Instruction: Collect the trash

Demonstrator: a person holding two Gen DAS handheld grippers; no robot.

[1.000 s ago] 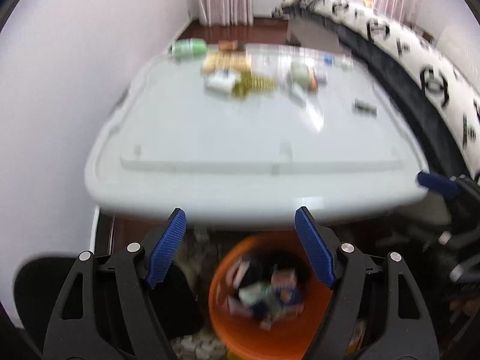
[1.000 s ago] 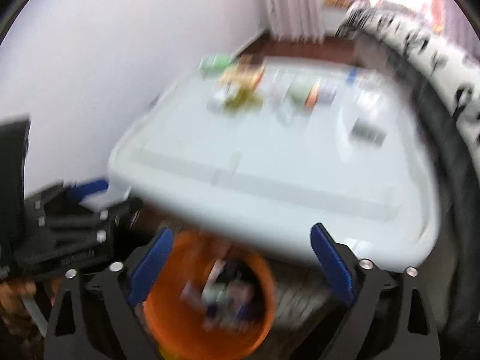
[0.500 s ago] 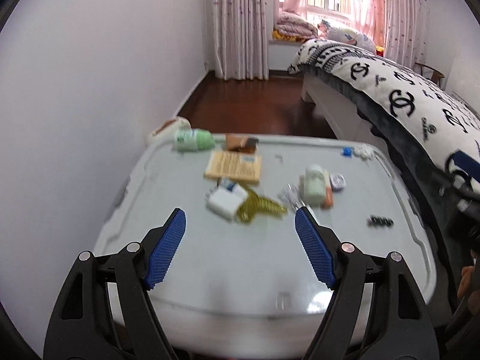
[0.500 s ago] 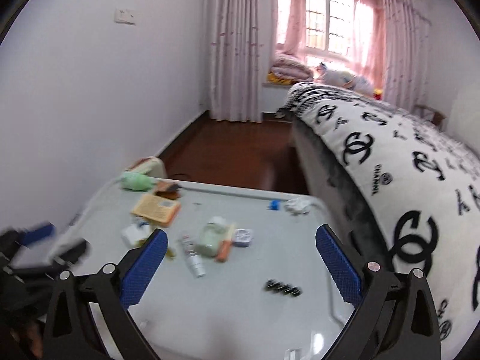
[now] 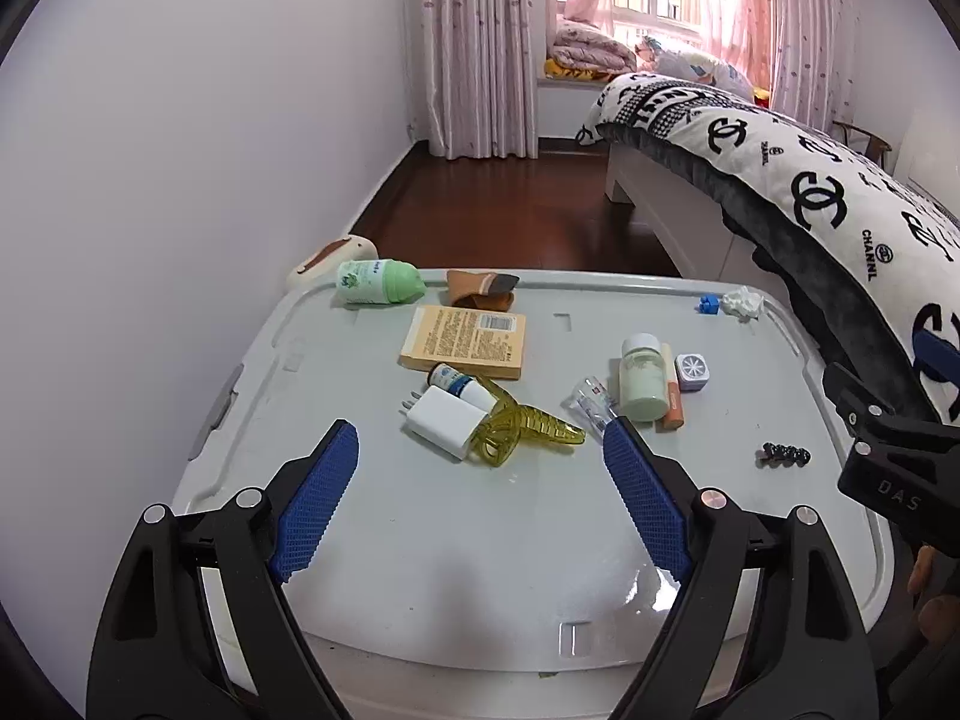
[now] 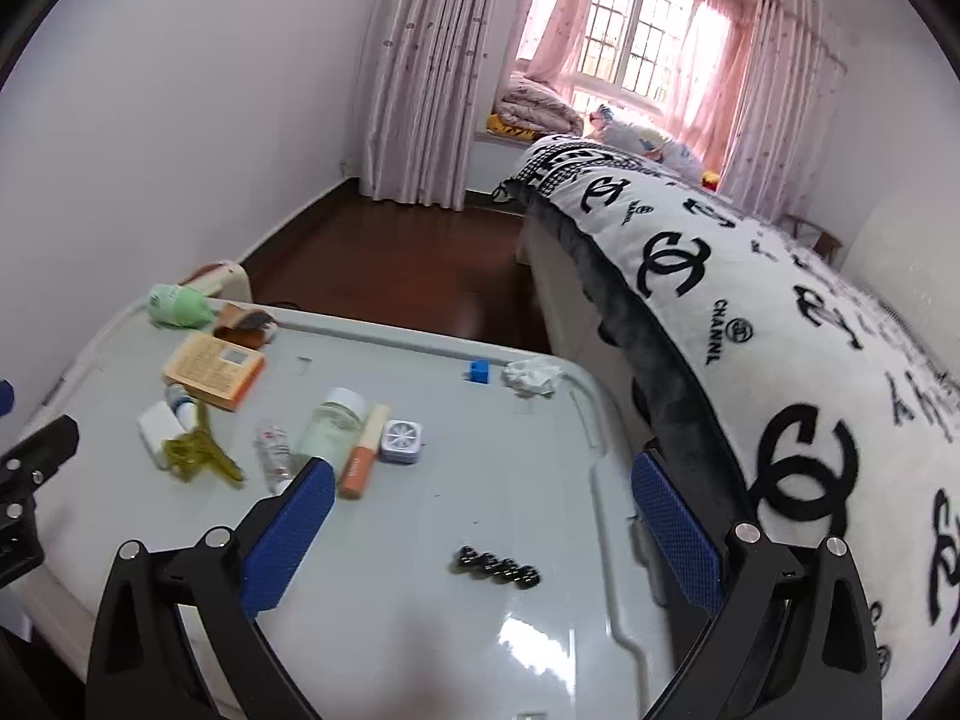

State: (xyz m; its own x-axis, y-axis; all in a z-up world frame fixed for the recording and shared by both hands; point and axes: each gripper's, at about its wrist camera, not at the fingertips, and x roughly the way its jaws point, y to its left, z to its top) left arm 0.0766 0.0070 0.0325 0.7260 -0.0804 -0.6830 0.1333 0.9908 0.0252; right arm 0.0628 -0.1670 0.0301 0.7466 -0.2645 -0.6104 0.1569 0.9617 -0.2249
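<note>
Small items lie scattered on a pale grey lid-like tabletop (image 5: 420,540). Among them are a white charger (image 5: 444,425), a yellow plastic piece (image 5: 522,429), a yellow box (image 5: 465,343), a green bottle (image 5: 375,281), a pale green jar (image 5: 643,384) and an orange tube (image 5: 672,402). At the far right corner sits a crumpled tissue (image 6: 531,375) beside a blue block (image 6: 478,371). A row of black beads (image 6: 495,567) lies close in front of my right gripper (image 6: 480,468), which is open and holds nothing. My left gripper (image 5: 480,438) hovers short of the charger, its jaws opening with nothing between them.
A bed with a black-and-white blanket (image 6: 780,330) runs along the table's right side. A white wall (image 5: 150,210) borders the left. Dark wooden floor (image 5: 510,222) and pink curtains lie beyond the table. A small square case (image 5: 693,371) sits by the jar.
Both views swung up from the orange bin under the table's near edge to the tabletop and moved forward over it. The left jaws stand a little wider.
</note>
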